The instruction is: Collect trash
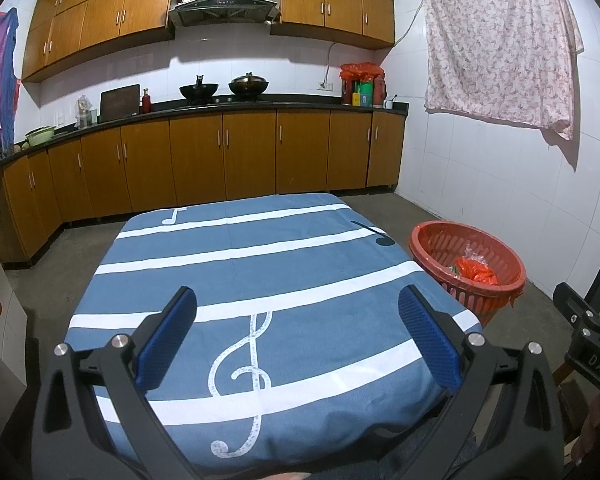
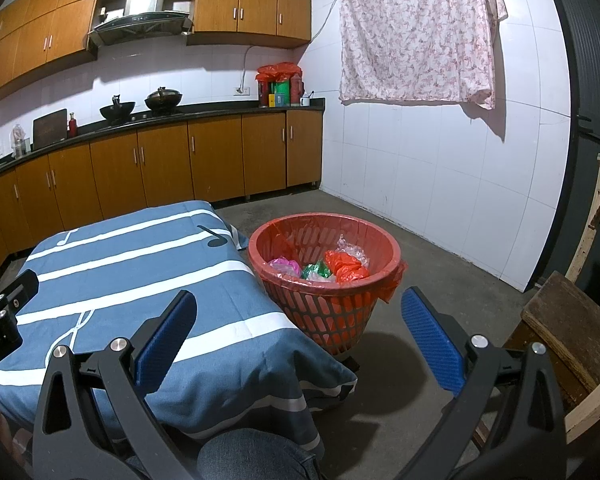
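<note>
Red slotted plastic forms the round waste basket (image 2: 324, 280), lined with a red plastic bag whose edge folds over the rim, standing on the grey concrete floor (image 2: 440, 280) just beside the right edge of the covered table. Inside it lie four crumpled pieces of trash: an orange-red plastic bag (image 2: 346, 266), a green-and-white wrapper (image 2: 316, 271), a pink plastic bag (image 2: 285, 266) and a clear crinkled plastic film (image 2: 352, 250) at the back. The table wears a blue cloth with white stripes and musical notes (image 1: 260, 280), and its top is bare. The left gripper (image 1: 298, 338) hovers over the near end of that cloth with its two blue-padded fingers spread wide and nothing between them. The right gripper (image 2: 300, 340) hangs lower right, between the table corner and the basket, its two blue pads likewise parted and empty. Beyond, along the far wall, runs a dark counter on brown wooden cabinets (image 1: 220, 160), carrying two black woks (image 1: 224, 90) on the stove. One pink floral cloth (image 2: 416, 32) hangs on the white tiled wall above the basket.
</note>
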The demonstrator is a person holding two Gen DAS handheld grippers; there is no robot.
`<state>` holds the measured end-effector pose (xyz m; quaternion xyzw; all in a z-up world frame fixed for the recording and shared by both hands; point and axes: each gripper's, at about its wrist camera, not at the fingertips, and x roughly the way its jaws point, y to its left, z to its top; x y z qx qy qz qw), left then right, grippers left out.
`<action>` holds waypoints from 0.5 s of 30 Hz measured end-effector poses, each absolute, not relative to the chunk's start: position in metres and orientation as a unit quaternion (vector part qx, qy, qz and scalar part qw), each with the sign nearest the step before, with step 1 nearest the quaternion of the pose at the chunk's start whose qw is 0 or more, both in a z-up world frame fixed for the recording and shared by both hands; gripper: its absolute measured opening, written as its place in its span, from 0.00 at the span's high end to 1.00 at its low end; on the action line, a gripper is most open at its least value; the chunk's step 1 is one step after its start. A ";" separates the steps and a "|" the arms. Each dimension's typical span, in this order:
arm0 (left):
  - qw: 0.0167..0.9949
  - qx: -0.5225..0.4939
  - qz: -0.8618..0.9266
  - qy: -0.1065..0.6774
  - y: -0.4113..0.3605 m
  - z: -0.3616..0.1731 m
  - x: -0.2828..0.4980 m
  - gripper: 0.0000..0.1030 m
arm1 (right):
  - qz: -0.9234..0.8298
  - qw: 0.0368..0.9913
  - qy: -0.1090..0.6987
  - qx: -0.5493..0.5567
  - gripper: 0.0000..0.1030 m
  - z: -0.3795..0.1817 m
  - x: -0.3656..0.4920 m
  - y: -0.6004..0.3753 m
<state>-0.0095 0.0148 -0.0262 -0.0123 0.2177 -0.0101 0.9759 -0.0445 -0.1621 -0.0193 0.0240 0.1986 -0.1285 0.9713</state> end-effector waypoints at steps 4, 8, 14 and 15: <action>0.976 -0.013 -0.007 0.219 0.014 -0.030 -0.010 0.04 | -0.129 0.971 0.199 0.024 0.02 -0.019 -0.045 -0.162; 0.976 -0.012 -0.004 0.219 0.013 -0.030 -0.010 0.04 | -0.129 0.971 0.200 0.025 0.02 -0.020 -0.047 -0.161; 0.975 -0.013 -0.003 0.221 0.013 -0.030 -0.012 0.04 | -0.129 0.971 0.200 0.025 0.02 -0.021 -0.050 -0.159; 0.975 -0.014 -0.003 0.220 0.013 -0.030 -0.012 0.04 | -0.129 0.971 0.200 0.025 0.02 -0.021 -0.050 -0.159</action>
